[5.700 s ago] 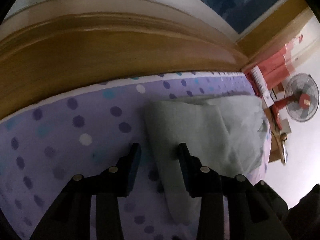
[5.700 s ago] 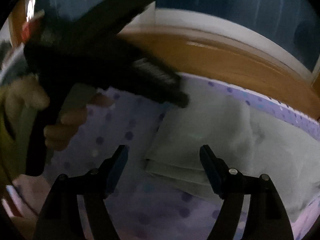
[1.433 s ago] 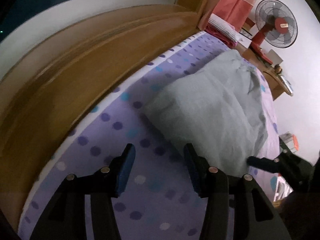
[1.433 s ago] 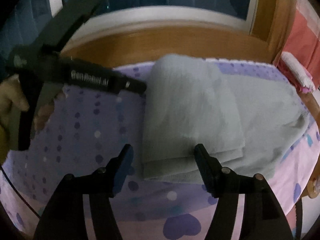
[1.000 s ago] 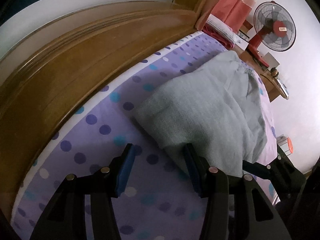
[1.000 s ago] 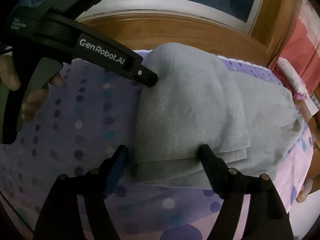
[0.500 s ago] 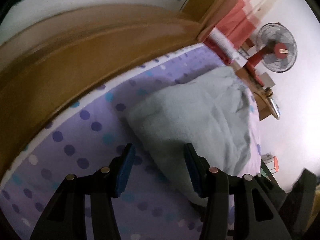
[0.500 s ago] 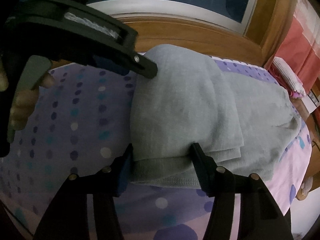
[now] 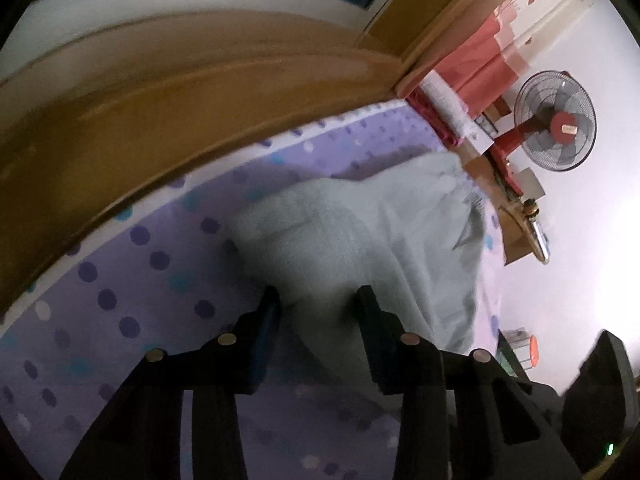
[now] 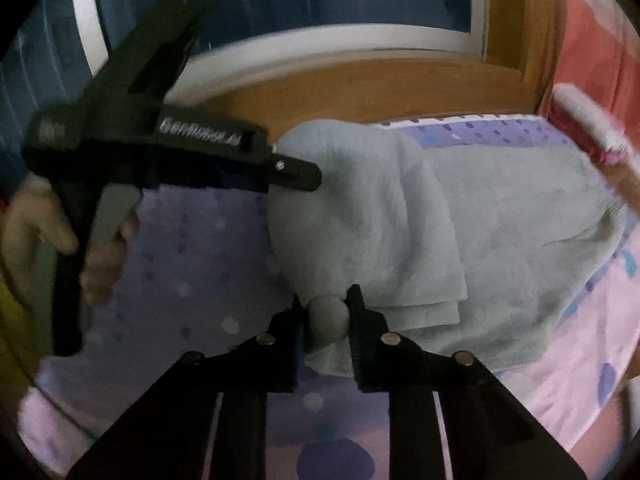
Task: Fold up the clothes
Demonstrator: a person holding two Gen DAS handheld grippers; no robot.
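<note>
grey folded garment (image 10: pixel 384 216) bunched between right tool (image 10: pixel 326 316)

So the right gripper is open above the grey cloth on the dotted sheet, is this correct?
Not quite. In the right wrist view the right gripper is shut on a bunched fold of the grey cloth, not open above it. The cloth does lie on the dotted sheet.

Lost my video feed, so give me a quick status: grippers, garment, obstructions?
Right gripper shut on grey garment, near fold edge bunched between fingers. Left gripper open, straddling the far fold edge. Garment partly folded on dotted bedsheet. Nothing in the way.
</note>
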